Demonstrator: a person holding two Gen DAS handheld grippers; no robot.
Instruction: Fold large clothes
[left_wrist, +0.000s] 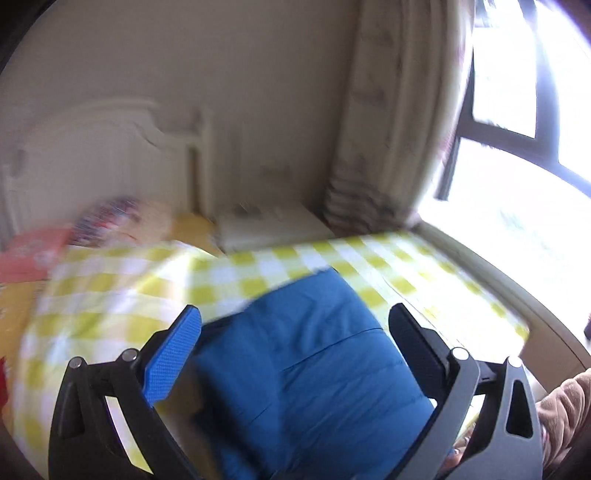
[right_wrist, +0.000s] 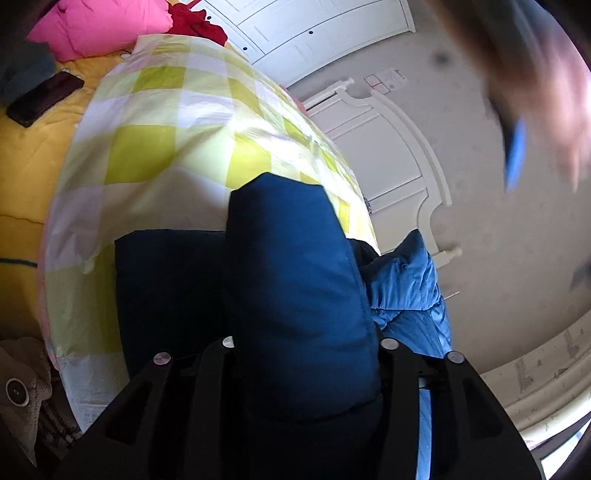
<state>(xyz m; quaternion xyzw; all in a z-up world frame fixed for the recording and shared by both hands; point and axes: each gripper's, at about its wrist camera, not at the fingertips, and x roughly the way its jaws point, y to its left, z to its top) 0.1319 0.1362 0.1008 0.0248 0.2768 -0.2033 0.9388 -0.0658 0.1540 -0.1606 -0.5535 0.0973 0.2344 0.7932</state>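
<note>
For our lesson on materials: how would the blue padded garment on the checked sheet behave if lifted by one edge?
The blue padded garment would probably flop and unfold: it already bends in soft folds. Its puffy quilting suggests it is light for its bulk. The smooth sheen hints it may slip.

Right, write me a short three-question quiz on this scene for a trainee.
1. Pick one. The blue garment lies on: A) a yellow-and-white checked cover; B) a bare wooden floor; C) a glass table.
2. True or false: the left claw is shut on the blue garment.
3. Which claw has blue fabric bunched up between its fingers?
Key: 1 A. 2 False, its pads stand wide apart. 3 The right claw.
</note>
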